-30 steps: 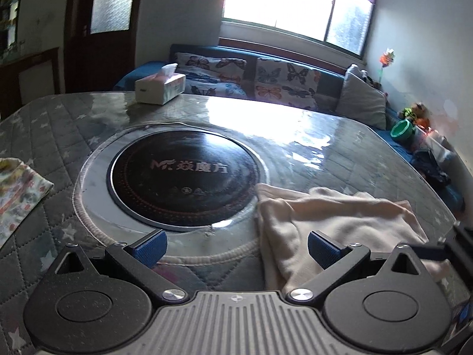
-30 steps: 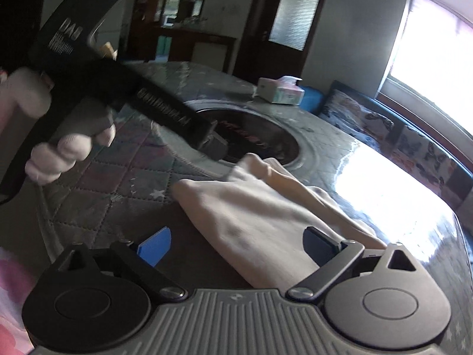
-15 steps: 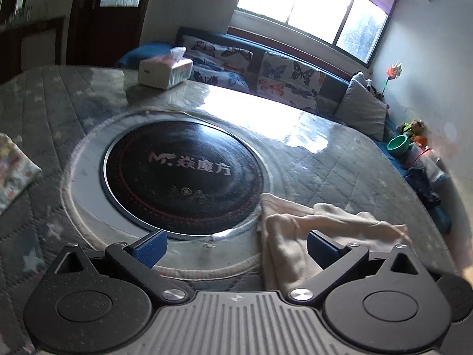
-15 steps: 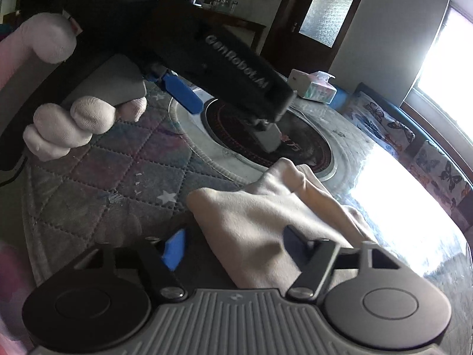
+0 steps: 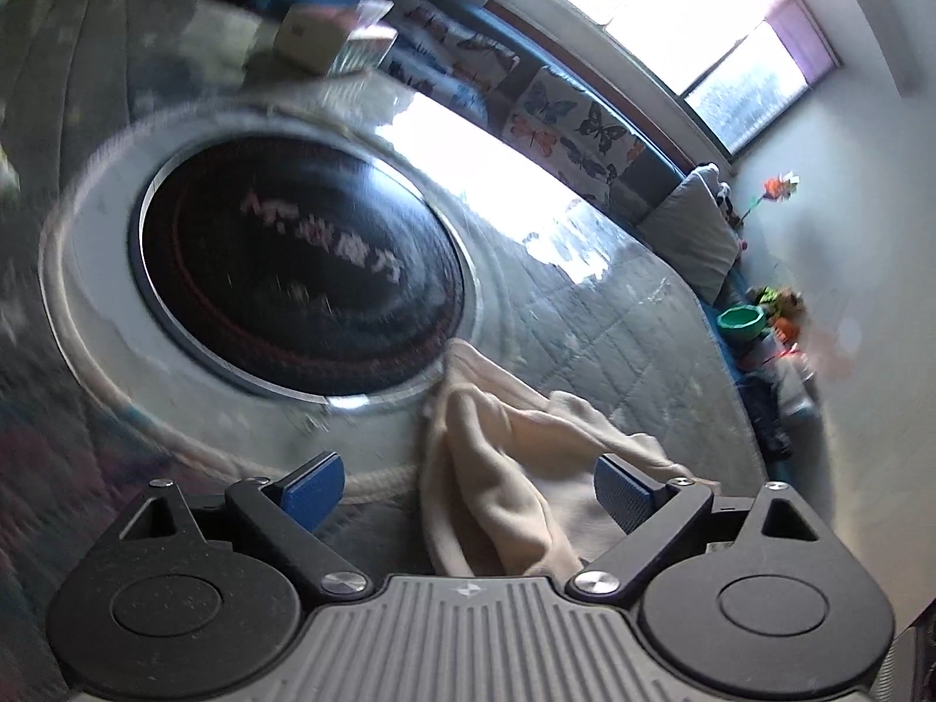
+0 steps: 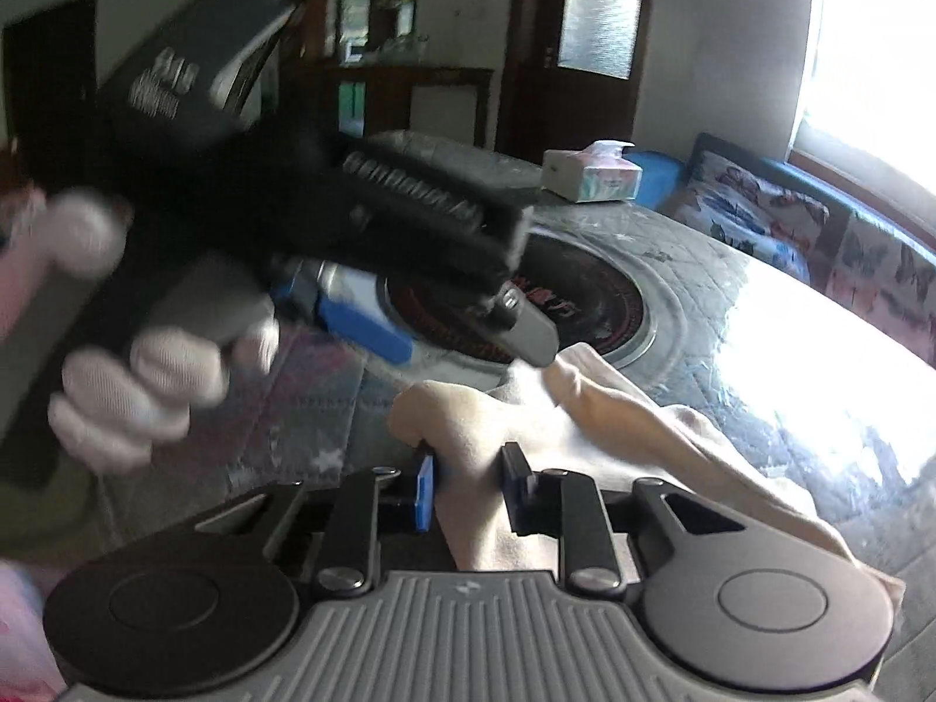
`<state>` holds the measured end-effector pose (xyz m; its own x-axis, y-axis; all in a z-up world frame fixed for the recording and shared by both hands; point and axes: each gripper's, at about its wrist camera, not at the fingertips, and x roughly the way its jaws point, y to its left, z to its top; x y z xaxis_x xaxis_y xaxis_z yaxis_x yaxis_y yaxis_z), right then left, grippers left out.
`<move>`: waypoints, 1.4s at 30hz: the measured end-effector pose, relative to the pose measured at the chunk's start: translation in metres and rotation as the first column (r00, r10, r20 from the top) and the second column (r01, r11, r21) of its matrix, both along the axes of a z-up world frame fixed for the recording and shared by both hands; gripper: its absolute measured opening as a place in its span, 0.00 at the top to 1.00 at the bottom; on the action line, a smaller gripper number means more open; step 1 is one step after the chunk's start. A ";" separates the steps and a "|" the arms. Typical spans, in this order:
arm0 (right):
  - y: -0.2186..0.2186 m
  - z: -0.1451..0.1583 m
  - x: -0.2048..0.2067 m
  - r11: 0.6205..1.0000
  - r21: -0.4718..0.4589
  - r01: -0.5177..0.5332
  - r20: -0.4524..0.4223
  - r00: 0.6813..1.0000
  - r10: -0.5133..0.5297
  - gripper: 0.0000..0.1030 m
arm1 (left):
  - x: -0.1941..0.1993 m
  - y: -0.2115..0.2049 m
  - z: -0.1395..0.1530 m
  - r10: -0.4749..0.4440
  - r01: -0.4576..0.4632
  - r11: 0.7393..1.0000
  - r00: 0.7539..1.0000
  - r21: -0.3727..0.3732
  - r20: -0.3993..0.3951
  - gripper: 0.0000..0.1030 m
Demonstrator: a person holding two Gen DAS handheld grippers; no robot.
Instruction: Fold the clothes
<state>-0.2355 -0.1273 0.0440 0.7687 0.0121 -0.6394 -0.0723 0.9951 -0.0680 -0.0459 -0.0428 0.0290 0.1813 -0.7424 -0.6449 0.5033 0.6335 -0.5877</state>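
Note:
A cream garment (image 5: 503, 468) lies bunched on the quilted table, next to the round black hotplate (image 5: 298, 275). My left gripper (image 5: 465, 488) is open, tilted, and hovers just above the garment's near edge with its blue pads either side of the cloth. In the right wrist view my right gripper (image 6: 466, 488) is shut on a raised fold of the garment (image 6: 585, 409). The left gripper (image 6: 450, 333) also shows there, held by a white-gloved hand, jaws open above the garment's far corner.
A tissue box (image 5: 327, 41) stands at the table's far side, also in the right wrist view (image 6: 591, 172). A sofa with butterfly cushions (image 5: 561, 117) runs under the window. The quilted table cover (image 5: 632, 345) extends right. A dark cabinet (image 6: 403, 93) stands behind.
My right gripper closed on the garment's near fold and lifted it a little. My left gripper tilted and swung toward the garment, still open; its view is motion-blurred.

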 end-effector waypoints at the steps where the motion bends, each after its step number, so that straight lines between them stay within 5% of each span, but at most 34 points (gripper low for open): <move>1: -0.004 0.003 -0.001 1.000 0.024 0.007 0.007 1.000 -0.008 0.80 | 0.001 0.000 -0.002 0.005 -0.005 1.000 0.999 -0.013 -0.033 0.10; 8: -0.024 0.011 -0.009 0.992 0.121 0.029 0.045 0.998 -0.035 0.82 | 0.007 -0.012 -0.019 0.014 -0.031 0.997 0.974 -0.070 -0.224 0.21; 11: -0.026 0.012 -0.012 0.990 0.138 0.020 0.055 0.998 -0.028 0.82 | 0.010 -0.016 -0.028 0.015 -0.041 0.995 0.959 -0.087 -0.284 0.36; 13: -0.027 0.011 -0.014 0.989 0.144 0.014 0.057 0.998 -0.022 0.82 | 0.013 -0.018 -0.033 0.015 -0.042 0.996 0.951 -0.083 -0.307 0.58; 18: -0.030 0.009 -0.018 0.986 0.169 0.011 0.058 0.998 -0.021 0.81 | 0.019 -0.018 -0.042 0.021 -0.046 0.996 0.946 -0.072 -0.322 0.79; 27: -0.078 0.016 -0.056 0.961 0.185 0.206 0.054 0.974 -0.219 0.71 | 0.019 -0.016 -0.038 0.007 -0.022 0.998 0.964 -0.054 -0.265 0.80; 34: -0.149 0.005 -0.092 0.863 0.165 0.477 0.023 0.873 -0.487 0.63 | 0.012 -0.017 -0.032 -0.002 -0.003 1.000 0.978 -0.024 -0.208 0.80; 42: -0.196 -0.022 -0.097 0.767 0.270 0.581 -0.040 0.803 -0.595 0.54 | 0.006 -0.021 -0.025 -0.008 0.009 1.000 0.988 0.008 -0.152 0.80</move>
